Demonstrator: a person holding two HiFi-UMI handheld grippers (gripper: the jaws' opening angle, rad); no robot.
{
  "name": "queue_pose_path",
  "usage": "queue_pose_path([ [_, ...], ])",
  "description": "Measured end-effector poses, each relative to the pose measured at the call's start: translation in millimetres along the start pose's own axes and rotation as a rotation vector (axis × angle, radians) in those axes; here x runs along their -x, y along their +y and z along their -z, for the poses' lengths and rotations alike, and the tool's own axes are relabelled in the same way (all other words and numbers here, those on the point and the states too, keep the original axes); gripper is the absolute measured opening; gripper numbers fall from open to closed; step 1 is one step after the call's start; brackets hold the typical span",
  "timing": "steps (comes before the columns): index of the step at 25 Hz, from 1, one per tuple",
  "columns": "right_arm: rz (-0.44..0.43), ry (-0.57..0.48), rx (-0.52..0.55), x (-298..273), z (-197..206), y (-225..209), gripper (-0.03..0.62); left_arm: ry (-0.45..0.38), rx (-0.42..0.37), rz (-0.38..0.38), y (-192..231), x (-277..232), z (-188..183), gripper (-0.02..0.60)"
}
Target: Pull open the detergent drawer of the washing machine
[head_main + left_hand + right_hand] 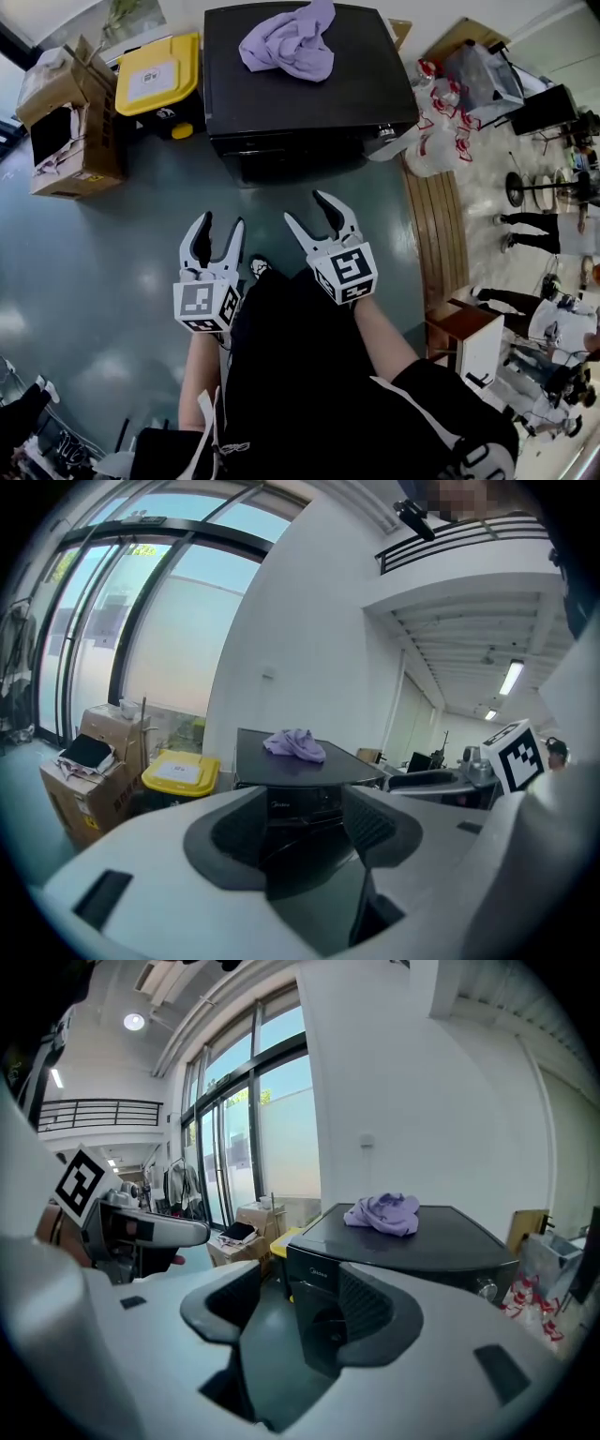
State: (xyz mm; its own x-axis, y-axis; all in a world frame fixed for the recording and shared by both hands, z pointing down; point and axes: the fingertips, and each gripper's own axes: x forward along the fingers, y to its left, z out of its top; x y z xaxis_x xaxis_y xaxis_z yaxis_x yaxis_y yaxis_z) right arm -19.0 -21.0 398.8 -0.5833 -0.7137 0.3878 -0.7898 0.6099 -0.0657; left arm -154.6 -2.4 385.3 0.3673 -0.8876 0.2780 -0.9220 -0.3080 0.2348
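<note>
As both hand-held grippers (223,221) (306,206) gape, open floor (131,234) fronts the washing machine (281,103).

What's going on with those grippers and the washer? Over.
Left gripper open, empty. Right gripper open, empty. Washing machine ahead, untouched. Purple cloth lies on top.
</note>
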Motion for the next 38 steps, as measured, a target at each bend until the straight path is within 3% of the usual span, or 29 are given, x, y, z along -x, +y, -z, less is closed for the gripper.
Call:
queue_pose_path([
  [15, 0.063, 0.107, -0.096, -65, 71, -34, 0.259, 0.168, 0.027, 0.017, 36, -67, 84, 0.249],
  [19, 0.060, 0.118, -0.106, -82, 78, -44, 0.259, 0.187, -0.019, 0.017, 43, -83, 93, 0.249],
  [26, 0.047, 0.141, -0.115, -123, 89, -63, 0.259, 0.182, 0.001, -0.024, 81, -115, 99, 0.249],
  [30, 0.064, 0.162, -0.131, -138, 94, -73, 0.259, 0.221, -0.047, -0.029, 92, -134, 107, 0.249],
  [38, 0.090, 0.163, -0.155, -167, 88, -98, 0.259, 0.234, -0.065, 0.001, 97, -175, 103, 0.249],
])
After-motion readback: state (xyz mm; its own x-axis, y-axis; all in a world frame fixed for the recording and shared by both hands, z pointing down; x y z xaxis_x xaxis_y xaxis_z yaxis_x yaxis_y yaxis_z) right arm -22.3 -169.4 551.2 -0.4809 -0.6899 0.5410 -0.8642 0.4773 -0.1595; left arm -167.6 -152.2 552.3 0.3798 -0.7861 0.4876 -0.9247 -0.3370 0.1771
